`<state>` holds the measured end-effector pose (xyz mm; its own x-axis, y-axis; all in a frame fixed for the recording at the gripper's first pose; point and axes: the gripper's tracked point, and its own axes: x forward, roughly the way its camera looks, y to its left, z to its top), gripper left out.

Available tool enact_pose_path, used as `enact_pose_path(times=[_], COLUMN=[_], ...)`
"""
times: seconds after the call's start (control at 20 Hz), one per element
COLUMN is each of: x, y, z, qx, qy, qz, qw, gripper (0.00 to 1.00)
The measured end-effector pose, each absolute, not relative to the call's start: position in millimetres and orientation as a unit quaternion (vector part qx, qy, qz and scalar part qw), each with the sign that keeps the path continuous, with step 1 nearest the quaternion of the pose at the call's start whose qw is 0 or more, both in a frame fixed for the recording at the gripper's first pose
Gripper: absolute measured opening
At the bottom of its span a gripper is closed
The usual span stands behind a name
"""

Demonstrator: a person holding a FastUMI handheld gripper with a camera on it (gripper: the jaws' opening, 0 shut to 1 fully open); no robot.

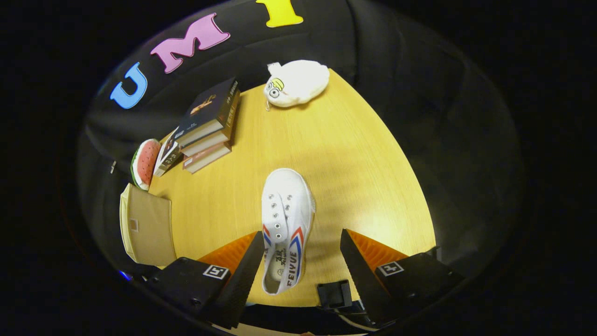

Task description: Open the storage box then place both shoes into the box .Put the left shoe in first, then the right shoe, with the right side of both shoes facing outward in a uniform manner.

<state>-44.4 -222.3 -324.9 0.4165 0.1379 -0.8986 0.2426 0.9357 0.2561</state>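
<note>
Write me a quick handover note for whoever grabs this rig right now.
Claw: open, fingers either side of the white shoe, heel end between them; no firm grip visible.
Shoe lies on the table, toe pointing away.
Tan box sits off to the fingers' left, near the books; whether it is open is unclear.
Left: grip this shoe and box it. One shoe is in view; check whether the other is boxed.
</note>
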Motion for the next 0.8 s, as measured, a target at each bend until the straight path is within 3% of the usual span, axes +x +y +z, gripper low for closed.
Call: enact_pose_path(times=[0.3, 0.65, 0.75, 0.8], x=[-56, -42, -39, -40], y=[-210, -207, -197, -186], z=[-369, -395, -397, -398], qx=[0.226, 0.225, 0.221, 0.235], qy=[0.594, 0.611, 0.613, 0.618], qz=[-0.01, -0.015, 0.002, 0.007], qw=[0.772, 0.759, 0.759, 0.751], gripper=[0.99, 0.97, 0.93, 0.83])
